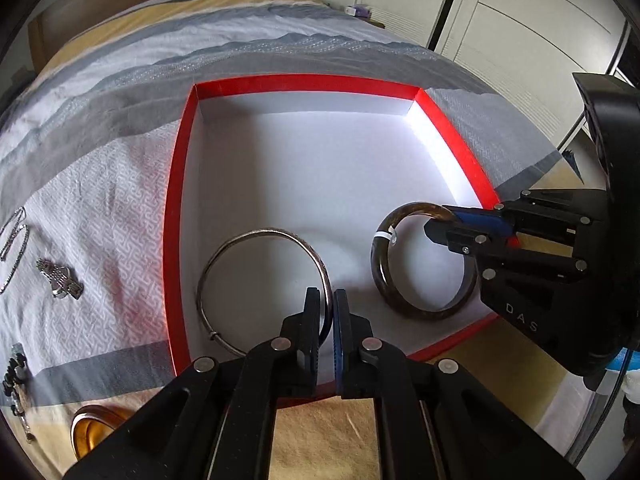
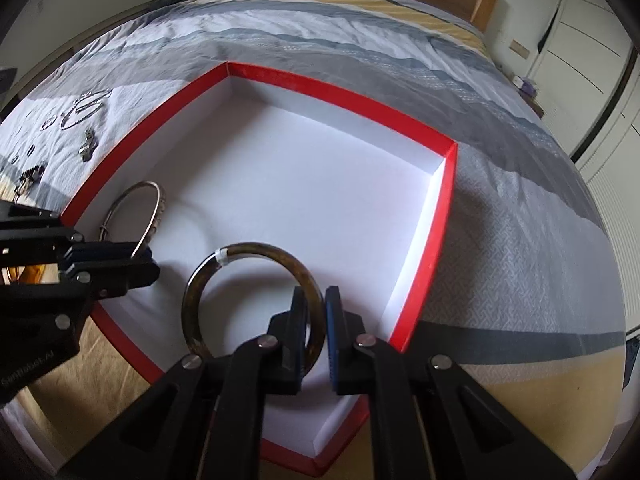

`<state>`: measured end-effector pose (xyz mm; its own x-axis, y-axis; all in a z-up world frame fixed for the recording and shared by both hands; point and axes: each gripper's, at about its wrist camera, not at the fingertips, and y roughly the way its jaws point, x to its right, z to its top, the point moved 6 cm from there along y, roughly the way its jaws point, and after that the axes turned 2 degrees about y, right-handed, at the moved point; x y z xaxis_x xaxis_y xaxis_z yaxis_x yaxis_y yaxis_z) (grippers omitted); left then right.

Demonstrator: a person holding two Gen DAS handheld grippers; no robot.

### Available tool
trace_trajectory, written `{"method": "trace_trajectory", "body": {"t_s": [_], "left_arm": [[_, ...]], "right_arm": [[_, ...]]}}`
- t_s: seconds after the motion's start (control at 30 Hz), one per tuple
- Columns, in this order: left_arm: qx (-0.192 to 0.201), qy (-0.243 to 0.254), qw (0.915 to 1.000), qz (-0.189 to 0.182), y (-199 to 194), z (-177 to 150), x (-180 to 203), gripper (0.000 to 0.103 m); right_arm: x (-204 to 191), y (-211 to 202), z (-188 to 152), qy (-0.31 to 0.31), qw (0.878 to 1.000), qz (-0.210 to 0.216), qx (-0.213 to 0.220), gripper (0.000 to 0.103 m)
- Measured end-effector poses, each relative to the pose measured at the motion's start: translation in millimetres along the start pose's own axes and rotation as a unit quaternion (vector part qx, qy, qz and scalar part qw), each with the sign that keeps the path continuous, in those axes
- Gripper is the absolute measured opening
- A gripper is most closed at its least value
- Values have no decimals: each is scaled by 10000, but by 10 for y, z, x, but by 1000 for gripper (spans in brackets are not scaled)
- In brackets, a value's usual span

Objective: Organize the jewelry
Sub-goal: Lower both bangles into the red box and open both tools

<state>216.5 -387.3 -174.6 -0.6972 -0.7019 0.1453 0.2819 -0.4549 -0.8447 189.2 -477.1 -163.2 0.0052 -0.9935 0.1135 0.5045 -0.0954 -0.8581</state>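
Left wrist view, nearest first: the left gripper at 6 o'clock is clamped narrow on the rim of a thin silver bangle, which sits inside the red box toward its near-left part, its lower arc apparently on the white floor. At 3 o'clock the right gripper pinches the top edge of a thick brown bangle, also inside the box, near its right wall. Whether that bangle rests on the floor or hangs just above it, I cannot tell.

Right wrist view confirms both grips: the right gripper at 6 o'clock is closed on the brown bangle, and the left gripper at 9 o'clock holds the silver bangle.

Farther out, loose jewelry lies on the bedspread at 10 o'clock, outside the box. These are 2 rigid hoops. The silver 1 looks light and springy, with a smooth wire rim that could slip or pivot in the pads. The brown 1 looks heavier, glossy and possibly brittle, so it likely wants a gentle set-down. A grip across the band, as now, seems the sensible hold for each.
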Motion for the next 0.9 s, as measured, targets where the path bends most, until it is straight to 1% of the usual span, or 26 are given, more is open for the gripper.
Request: {"method": "trace_trajectory", "body": {"t_s": [0.07,0.1,0.3,0.37,0.43,0.53,0.63,0.7,0.9], "left_arm": [[-6,-34,10000,-23,20,-1,-16,8],[6,-49,10000,-1,24,-1,-28,11],[66,-54,10000,38,-1,-2,-32,13],[77,-33,9999,77,-29,-15,-26,14],[87,-40,9999,84,-70,-26,-32,14],[160,-16,9998,99,-189,-47,-7,18],[256,31,9995,164,-335,-31,17,19],[314,12,9993,205,-478,-39,41,21],[391,1,9983,426,-931,-83,129,23]], "right_arm": [[-8,-5,2,-65,10000,-2,-16,10],[-13,-9,4,-74,10000,-7,-12,10],[-14,-37,3,-128,9999,-91,-7,12],[-6,-67,8,-98,9999,-92,15,19],[15,-103,23,-70,9999,-136,43,25],[38,-196,24,54,9999,-104,99,25],[60,-322,22,178,9996,-108,189,25],[81,-432,18,312,9991,-83,268,25],[51,-835,-22,636,9966,53,519,25]]}}
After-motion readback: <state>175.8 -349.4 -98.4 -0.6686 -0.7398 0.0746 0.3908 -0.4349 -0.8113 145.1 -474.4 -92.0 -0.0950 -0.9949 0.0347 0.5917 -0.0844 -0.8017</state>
